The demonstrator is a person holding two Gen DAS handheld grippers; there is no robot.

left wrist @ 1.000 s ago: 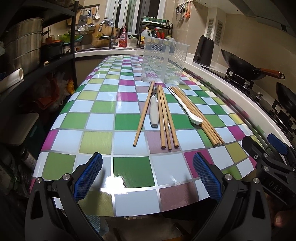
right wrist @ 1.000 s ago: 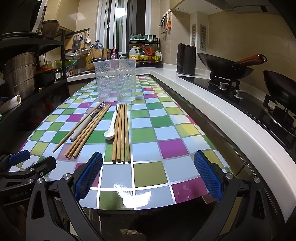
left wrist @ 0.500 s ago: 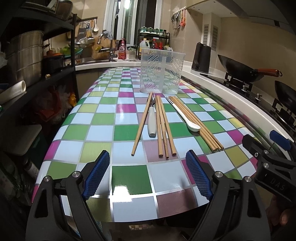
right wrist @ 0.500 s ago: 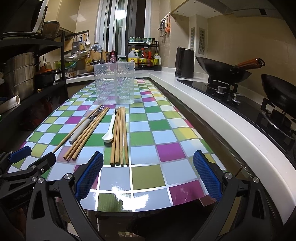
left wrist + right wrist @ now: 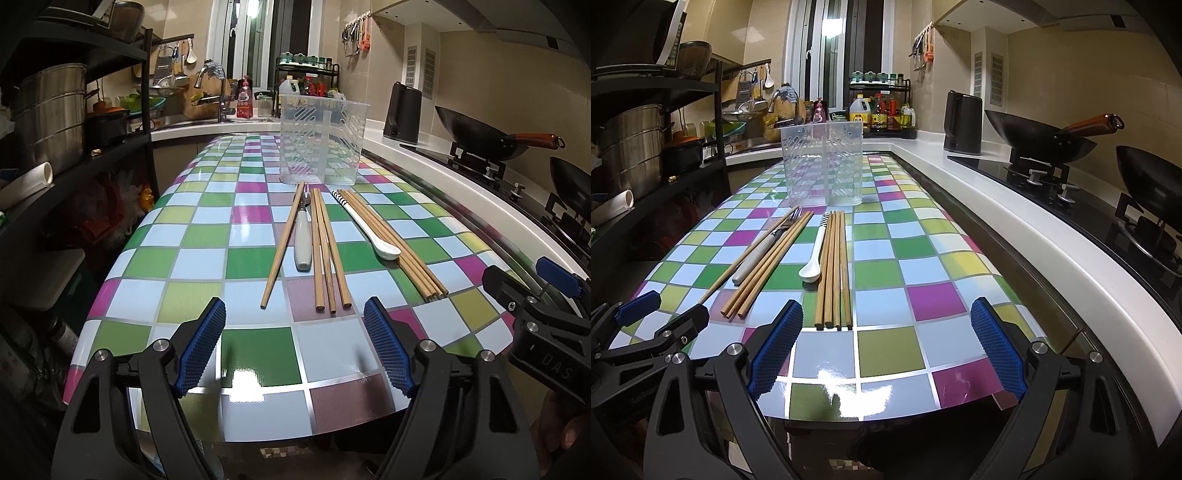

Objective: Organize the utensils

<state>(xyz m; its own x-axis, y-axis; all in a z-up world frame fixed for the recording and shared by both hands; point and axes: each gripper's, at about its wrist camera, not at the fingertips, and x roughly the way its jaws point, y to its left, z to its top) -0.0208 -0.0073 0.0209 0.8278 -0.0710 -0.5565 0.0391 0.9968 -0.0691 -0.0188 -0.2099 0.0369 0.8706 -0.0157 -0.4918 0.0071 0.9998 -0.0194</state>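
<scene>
Ahead of your left gripper (image 5: 294,347), past the near edge of the checkered tabletop (image 5: 192,258), the utensils lie in a fan running away from you. Its jaws stand apart with nothing between them; they've just been closing in a bit. Pads are blue and meshed, and both hang over the table's near edge.

Straight out from that gripper: a single chopstick (image 5: 282,245), then the white-handled fork (image 5: 303,240) just beside it with tines pointing away, then a group of three chopsticks (image 5: 327,251) touching or nearly touching each other. Off to its right: the white spoon (image 5: 371,230), bowl toward you, striped handle end away, lying against a bundle of chopsticks (image 5: 399,247). I count four or five sticks in that bundle; can't tell exactly, they overlap.

Beyond all of it, farther from both grippers, stands the clear plastic holder (image 5: 321,140), upright, with a divider down the middle. The far tips of the fork and chopsticks sit near its base.

Your right gripper (image 5: 886,347) also has its jaws apart and empty, and they've just been narrowing slightly. The chopstick bundle's near ends sit just ahead of its left pad, inside the gap line, not touching. The spoon, fork and other chopsticks are ahead and left of it.

The two grippers are side by side, apart. Each shows at the edge of the other's view.

To the right of both: white counter edge, a kettle (image 5: 962,123) and a wok (image 5: 1041,140) on the hob.
</scene>
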